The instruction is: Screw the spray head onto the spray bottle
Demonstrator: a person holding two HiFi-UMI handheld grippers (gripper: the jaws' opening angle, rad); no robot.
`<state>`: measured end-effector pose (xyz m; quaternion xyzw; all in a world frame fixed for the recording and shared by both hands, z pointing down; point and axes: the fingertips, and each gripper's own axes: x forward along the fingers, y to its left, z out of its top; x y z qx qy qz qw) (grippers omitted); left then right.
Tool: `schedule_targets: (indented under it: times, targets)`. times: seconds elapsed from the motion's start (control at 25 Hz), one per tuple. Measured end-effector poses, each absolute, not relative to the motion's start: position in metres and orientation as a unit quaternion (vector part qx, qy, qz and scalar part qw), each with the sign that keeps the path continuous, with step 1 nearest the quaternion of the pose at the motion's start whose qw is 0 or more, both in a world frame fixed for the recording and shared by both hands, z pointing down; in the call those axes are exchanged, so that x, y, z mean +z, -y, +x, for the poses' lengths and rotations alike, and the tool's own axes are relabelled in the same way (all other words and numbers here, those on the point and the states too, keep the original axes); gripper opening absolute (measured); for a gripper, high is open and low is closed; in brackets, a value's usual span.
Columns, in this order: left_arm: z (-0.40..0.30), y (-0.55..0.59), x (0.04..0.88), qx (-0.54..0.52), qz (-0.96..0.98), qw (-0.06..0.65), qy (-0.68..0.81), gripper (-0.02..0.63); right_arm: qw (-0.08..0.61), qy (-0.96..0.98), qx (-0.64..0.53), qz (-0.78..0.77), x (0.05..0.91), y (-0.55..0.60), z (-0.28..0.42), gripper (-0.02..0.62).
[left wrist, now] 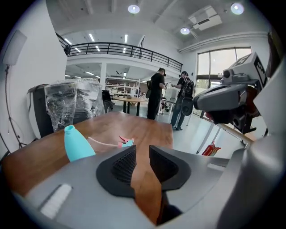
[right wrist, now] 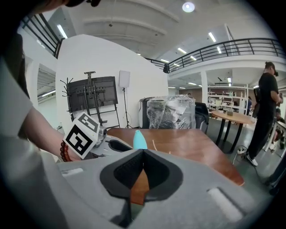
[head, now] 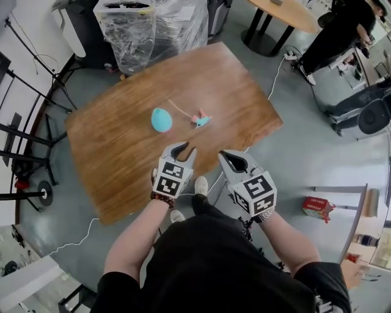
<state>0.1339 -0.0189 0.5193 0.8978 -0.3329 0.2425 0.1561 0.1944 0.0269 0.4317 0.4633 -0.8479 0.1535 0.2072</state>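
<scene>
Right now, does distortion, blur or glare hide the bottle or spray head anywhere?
Head view: fisheye bend at the edges, but bottle and spray head are sharp. Left gripper view: both clear, corners vignetted black. Right gripper view: mainly the bottle's top shows; ceiling lamp glares slightly.

Open tabletop (head: 116, 153) on near side; bottle (head: 161, 120) & spray head (head: 201, 119) mid-table, apart
</scene>
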Motion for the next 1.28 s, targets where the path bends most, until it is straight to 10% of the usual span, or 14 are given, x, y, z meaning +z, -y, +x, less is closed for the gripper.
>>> schedule_targets:
  times: [1.28]
  targets:
    - [0.183,0.105,0.644,0.323,0.875,0.213,0.291,0.031,0.258,0.816,0.206,0.473,0.468,0.04,0.23,-0.008]
